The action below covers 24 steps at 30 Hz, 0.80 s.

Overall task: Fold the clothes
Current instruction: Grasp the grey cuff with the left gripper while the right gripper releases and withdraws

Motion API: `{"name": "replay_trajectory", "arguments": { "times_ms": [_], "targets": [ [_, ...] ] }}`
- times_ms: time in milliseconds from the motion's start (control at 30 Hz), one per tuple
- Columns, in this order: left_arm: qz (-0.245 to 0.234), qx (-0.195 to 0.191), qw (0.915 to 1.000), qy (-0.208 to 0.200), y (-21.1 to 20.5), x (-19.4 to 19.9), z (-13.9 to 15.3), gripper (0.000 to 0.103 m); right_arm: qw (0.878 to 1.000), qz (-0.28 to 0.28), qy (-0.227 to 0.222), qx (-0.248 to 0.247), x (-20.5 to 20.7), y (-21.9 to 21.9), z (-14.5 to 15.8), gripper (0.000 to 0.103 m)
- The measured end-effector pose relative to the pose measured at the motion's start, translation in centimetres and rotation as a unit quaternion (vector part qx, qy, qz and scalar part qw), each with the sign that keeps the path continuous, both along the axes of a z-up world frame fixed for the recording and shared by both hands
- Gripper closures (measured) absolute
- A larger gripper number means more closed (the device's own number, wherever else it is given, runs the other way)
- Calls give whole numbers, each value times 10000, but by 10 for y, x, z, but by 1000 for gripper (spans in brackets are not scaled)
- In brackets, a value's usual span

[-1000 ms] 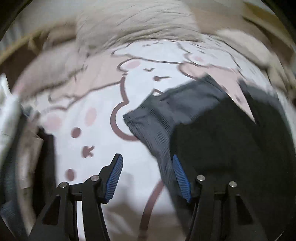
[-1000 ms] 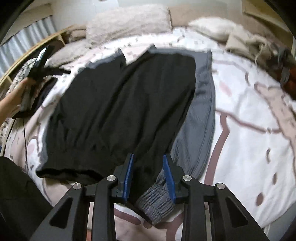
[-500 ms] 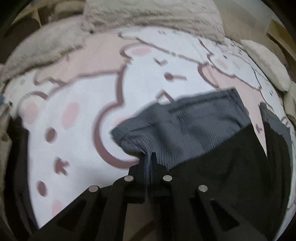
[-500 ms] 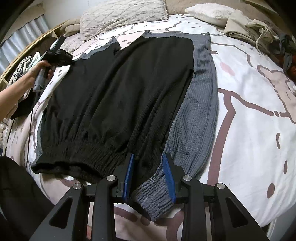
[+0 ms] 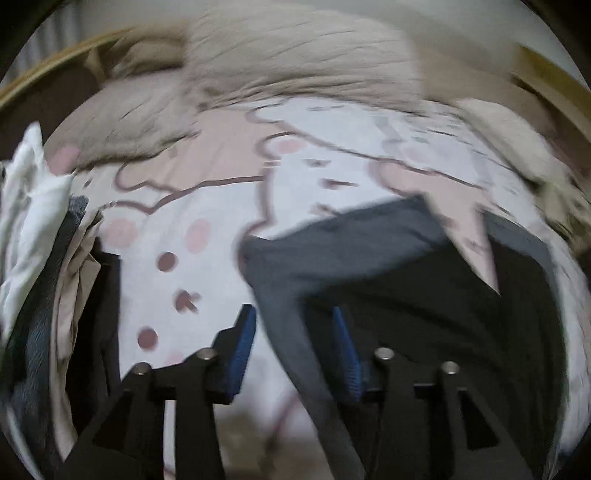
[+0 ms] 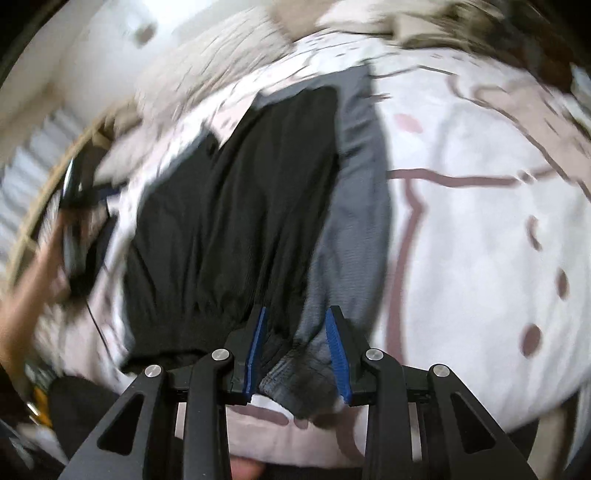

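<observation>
A black garment (image 6: 229,221) lies flat on a grey ribbed garment (image 6: 354,221) on the bed. My right gripper (image 6: 293,314) is open, its jaws either side of the grey ribbed cuff (image 6: 295,380) at the near end. In the blurred left wrist view the grey garment's (image 5: 332,251) far end shows with the black garment (image 5: 424,314) on it. My left gripper (image 5: 291,314) is open, the grey edge running between its jaws. The left gripper (image 6: 70,184) and the hand holding it show at the left of the right wrist view.
The bed cover (image 5: 207,206) is white and pink with a cartoon print. Pillows (image 5: 295,62) lie at the head. A pile of other clothes (image 5: 37,229) lies at the left edge. More items (image 6: 498,33) lie at the bed's far right.
My left gripper, shut on the grey garment's end half a second ago, has opened and let it go. Both cameras are moving; the right gripper has tilted, still open around the cuff.
</observation>
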<state>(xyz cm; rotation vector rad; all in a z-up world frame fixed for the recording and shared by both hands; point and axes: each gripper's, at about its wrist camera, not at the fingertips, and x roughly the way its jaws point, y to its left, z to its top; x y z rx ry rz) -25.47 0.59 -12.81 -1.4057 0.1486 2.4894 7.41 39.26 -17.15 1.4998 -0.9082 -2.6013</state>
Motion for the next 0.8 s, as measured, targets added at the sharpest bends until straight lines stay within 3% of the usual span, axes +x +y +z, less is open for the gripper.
{"name": "replay_trajectory", "arguments": {
  "times_ms": [67,100,367,633,700,733,800],
  "targets": [
    [-459,100,9989,-11,11,38,11,59,9987,-321,-8,-405,10,18,0,57],
    [-646,52,9979,-62,19,58,12,59,9973,-457,-13,-581,15,26,0,55],
    [-1740,-24,9806,-903,83,202,-29,59,9880,-684,-440,-1310,29,30,-30,55],
    [-2029,-541,9743,-821,98,245,-58,58,9757,-762,-416,-2011,26,23,-49,56],
    [-2152,-537,9745,-325,103,260,-45,58,9730,-849,-413,-2105,24,25,-52,68],
    [-2219,-517,9737,-16,106,268,-36,58,9721,-896,-427,-2124,23,26,-51,80],
    [-2410,-452,9676,607,114,287,-17,58,9691,-997,-475,-2206,21,27,-51,85]
  ]
}}
